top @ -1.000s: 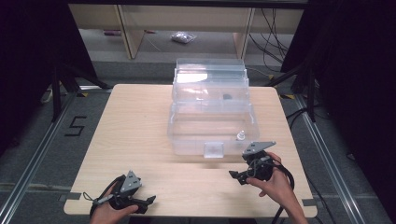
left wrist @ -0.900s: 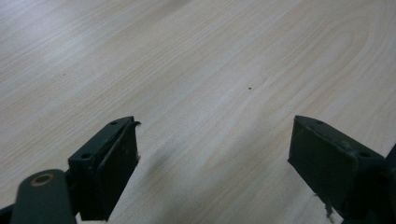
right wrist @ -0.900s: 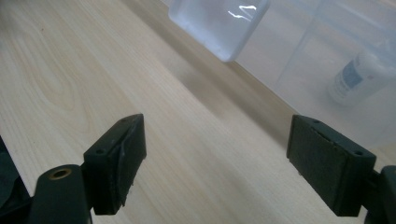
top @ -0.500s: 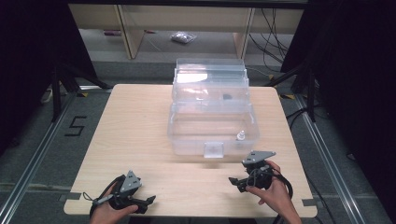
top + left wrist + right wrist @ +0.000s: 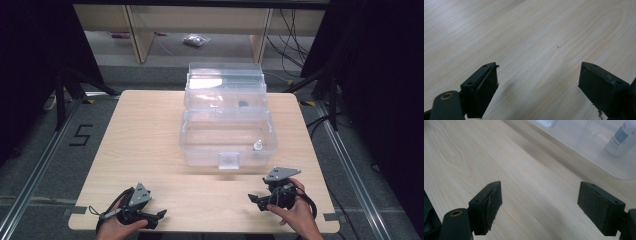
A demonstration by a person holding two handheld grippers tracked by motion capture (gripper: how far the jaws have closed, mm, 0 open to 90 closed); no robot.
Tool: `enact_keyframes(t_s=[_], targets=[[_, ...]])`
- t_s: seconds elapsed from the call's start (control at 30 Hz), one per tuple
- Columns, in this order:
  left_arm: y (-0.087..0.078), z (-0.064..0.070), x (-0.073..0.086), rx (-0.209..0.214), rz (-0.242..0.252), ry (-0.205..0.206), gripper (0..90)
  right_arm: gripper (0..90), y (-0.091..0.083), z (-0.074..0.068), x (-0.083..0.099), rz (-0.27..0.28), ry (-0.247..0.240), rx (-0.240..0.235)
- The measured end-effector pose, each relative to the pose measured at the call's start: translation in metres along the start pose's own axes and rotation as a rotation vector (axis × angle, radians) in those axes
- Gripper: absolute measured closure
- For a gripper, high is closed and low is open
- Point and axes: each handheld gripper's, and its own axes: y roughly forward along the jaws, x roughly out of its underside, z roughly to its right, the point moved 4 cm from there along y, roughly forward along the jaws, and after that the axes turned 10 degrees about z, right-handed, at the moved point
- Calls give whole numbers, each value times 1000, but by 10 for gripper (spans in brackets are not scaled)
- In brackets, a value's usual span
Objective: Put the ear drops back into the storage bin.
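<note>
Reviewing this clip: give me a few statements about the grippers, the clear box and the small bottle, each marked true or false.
1. The left gripper has its jaws apart over bare wood. True.
2. The right gripper is clamped on the small white bottle. False: its jaws are open and empty, and the bottle stands inside the clear plastic box.
3. The box sits on the wooden table. True.
4. Both grippers are inside the box. False: both are near the table's front edge.
</note>
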Motion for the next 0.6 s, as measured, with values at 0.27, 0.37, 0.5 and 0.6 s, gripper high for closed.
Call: enact_keyframes(t_s=[0.27, 0.37, 0.5, 0.6], targets=[[-2, -2, 0, 12, -26, 26, 151, 205, -4, -2, 7, -13, 19, 0], [0, 0, 0, -1, -2, 5, 151, 205, -5, -3, 9, 6, 32, 3], [0, 0, 0, 0, -3, 6, 151, 203, -8, -2, 12, -9, 25, 8], [0, -1, 0, -1, -3, 5, 151, 202, -9, -4, 13, -2, 47, 18]])
